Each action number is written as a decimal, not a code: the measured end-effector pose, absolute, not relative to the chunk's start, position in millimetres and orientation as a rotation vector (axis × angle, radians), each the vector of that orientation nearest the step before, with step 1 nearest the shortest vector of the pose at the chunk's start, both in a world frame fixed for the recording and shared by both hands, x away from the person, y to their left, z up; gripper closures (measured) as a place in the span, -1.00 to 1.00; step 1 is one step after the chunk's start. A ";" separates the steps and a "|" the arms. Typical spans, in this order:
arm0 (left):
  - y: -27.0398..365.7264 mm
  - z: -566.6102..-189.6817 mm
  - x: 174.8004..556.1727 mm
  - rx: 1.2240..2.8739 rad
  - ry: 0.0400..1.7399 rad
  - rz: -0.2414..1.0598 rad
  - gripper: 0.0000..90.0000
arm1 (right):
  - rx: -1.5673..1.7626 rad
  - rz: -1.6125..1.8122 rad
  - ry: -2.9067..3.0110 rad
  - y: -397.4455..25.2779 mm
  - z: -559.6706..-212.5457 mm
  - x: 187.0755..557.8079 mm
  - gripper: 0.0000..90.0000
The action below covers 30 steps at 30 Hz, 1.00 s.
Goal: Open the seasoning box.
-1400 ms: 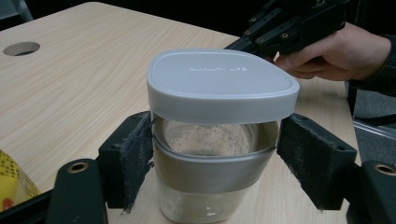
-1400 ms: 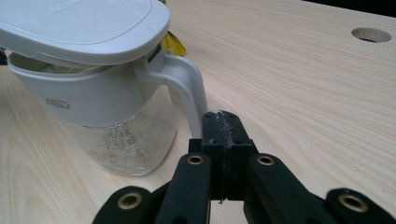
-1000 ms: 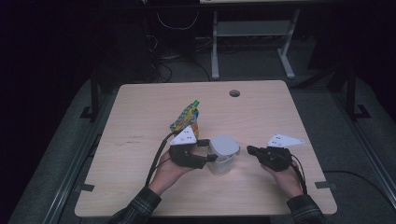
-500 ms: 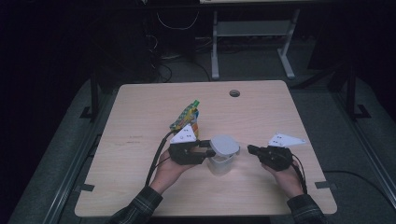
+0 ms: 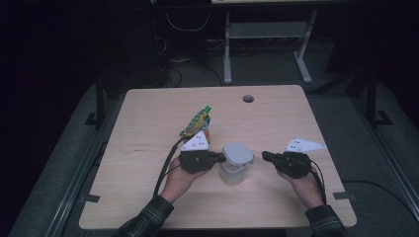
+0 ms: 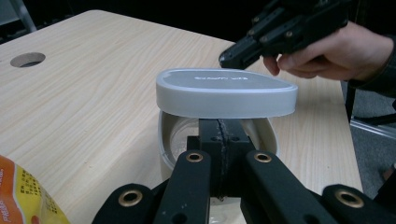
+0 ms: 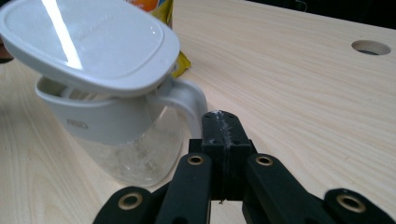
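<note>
Left gripper view: jaws closed on grey lid above jug.

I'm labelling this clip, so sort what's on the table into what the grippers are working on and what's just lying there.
In the job:
- white lid, raised off the pitcher
- clear pitcher with a white collar and handle
- left gripper, at the lid's edge
- right gripper, jaws together, near the handle

Lying about:
- colourful snack packet
- table's cable hole
</note>
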State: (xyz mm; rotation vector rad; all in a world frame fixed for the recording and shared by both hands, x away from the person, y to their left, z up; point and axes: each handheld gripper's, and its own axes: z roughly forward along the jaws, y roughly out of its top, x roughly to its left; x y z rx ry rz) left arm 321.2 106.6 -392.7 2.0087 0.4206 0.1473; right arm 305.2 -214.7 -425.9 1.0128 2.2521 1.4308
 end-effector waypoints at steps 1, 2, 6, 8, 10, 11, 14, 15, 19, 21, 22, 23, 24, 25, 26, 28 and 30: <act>106.8 -392.3 321.2 2.011 0.420 0.146 1.00 | 1.009 1.436 2.248 -214.9 -423.5 305.7 1.00; 106.9 -392.2 321.3 2.008 0.420 0.142 1.00 | 1.010 1.443 2.245 -214.9 -421.6 306.3 1.00; 107.2 -392.0 321.6 2.003 0.421 0.140 1.00 | 0.994 1.453 2.251 -212.8 -412.9 309.2 1.00; 107.3 -391.9 321.7 2.002 0.420 0.141 1.00 | 0.972 1.465 2.259 -209.6 -407.8 311.0 1.00; 107.1 -392.2 321.6 2.001 0.419 0.137 1.00 | 0.942 1.466 2.278 -205.2 -402.7 314.2 1.00; 106.9 -392.5 321.7 2.002 0.418 0.135 1.00 | 0.942 1.477 2.280 -203.0 -400.2 315.2 1.00; 106.4 -393.1 321.9 2.009 0.415 0.131 1.00 | 0.908 1.497 2.314 -194.9 -393.1 322.0 1.00; 106.4 -393.1 321.9 2.009 0.415 0.131 1.00 | 0.908 1.497 2.314 -194.9 -393.1 322.0 1.00; 106.7 -393.5 322.3 2.009 0.414 0.130 1.00 | 0.899 1.522 2.331 -187.5 -388.9 326.9 1.00; 106.9 -393.5 322.6 2.008 0.414 0.128 1.00 | 0.895 1.520 2.335 -184.6 -388.3 328.2 1.00; 107.0 -393.5 322.5 2.008 0.417 0.128 1.00 | 0.894 1.513 2.346 -182.9 -389.0 328.6 1.00; 107.0 -393.5 322.5 2.008 0.417 0.128 1.00 | 0.894 1.513 2.346 -182.9 -389.0 328.6 1.00; 107.1 -393.5 322.5 2.008 0.417 0.128 1.00 | 0.893 1.515 2.351 -182.3 -390.6 329.1 1.00; 107.1 -393.5 322.5 2.008 0.417 0.128 1.00 | 0.893 1.515 2.351 -182.3 -390.6 329.1 1.00; 107.3 -393.4 322.6 2.010 0.415 0.129 1.00 | 0.896 1.517 2.360 -181.8 -391.9 329.2 1.00; 107.3 -393.4 322.6 2.010 0.414 0.130 1.00 | 0.890 1.511 2.367 -181.4 -393.2 329.8 1.00; 107.5 -393.3 322.7 2.008 0.414 0.129 1.00 | 0.898 1.518 2.368 -181.8 -394.0 330.1 1.00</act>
